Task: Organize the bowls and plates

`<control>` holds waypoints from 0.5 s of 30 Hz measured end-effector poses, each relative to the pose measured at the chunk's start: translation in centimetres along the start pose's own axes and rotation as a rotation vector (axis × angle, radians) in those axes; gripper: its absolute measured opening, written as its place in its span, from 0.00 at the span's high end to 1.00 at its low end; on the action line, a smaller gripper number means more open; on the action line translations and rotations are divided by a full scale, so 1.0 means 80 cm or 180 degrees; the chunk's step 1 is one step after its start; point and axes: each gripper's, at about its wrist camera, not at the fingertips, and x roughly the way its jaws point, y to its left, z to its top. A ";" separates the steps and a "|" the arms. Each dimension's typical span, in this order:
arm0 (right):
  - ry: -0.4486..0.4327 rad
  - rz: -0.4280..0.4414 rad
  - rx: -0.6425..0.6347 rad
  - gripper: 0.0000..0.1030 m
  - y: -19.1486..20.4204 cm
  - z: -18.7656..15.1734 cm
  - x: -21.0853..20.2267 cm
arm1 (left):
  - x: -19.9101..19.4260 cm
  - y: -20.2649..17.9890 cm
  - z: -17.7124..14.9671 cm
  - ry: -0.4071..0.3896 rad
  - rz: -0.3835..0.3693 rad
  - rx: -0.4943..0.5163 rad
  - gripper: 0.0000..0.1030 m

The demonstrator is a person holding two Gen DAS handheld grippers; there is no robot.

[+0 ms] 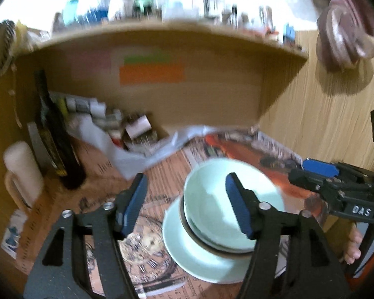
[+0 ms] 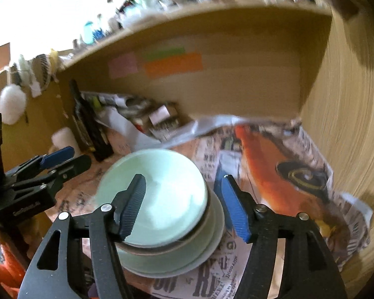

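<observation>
A pale green bowl [image 1: 212,199] sits nested in another bowl [image 1: 212,245] with a brown rim, both on a pale green plate [image 1: 184,256] on the newspaper-covered desk. My left gripper [image 1: 187,204] is open and empty, its right finger over the bowl's rim, its left finger out to the left. The right gripper [image 1: 319,172] comes in from the right in this view. In the right wrist view the stack of bowls [image 2: 167,199] and plate [image 2: 212,246] lies between the fingers of my open right gripper [image 2: 184,204]. The left gripper [image 2: 62,159] shows at the left.
A wooden shelf [image 1: 162,30] with bottles overhangs the desk. A dark bottle [image 1: 54,134], a white mug [image 1: 22,172], a box of small items [image 1: 137,132] and crumpled plastic [image 1: 137,154] stand at the back left. A wooden wall [image 2: 349,124] closes the right side.
</observation>
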 end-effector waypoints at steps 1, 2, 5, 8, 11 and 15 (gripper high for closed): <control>-0.0061 0.0016 -0.0018 0.37 0.004 0.002 -0.006 | -0.009 -0.001 0.003 -0.0104 0.0025 0.0000 0.30; -0.0131 0.0029 -0.0041 0.34 0.008 0.004 -0.013 | -0.016 -0.002 0.006 -0.0171 0.0045 0.0005 0.28; -0.0321 0.0025 -0.0111 0.31 0.020 0.009 -0.031 | -0.036 -0.006 0.012 -0.0394 0.0116 0.0039 0.17; -0.0464 0.0029 -0.0142 0.26 0.027 0.012 -0.045 | -0.054 -0.008 0.015 -0.0575 0.0179 0.0070 0.11; -0.0603 0.0054 -0.0144 0.20 0.032 0.014 -0.058 | -0.069 -0.010 0.015 -0.0678 0.0205 0.0072 0.05; -0.0749 0.0035 -0.0159 0.14 0.039 0.015 -0.072 | -0.085 -0.013 0.014 -0.0801 0.0231 0.0082 0.01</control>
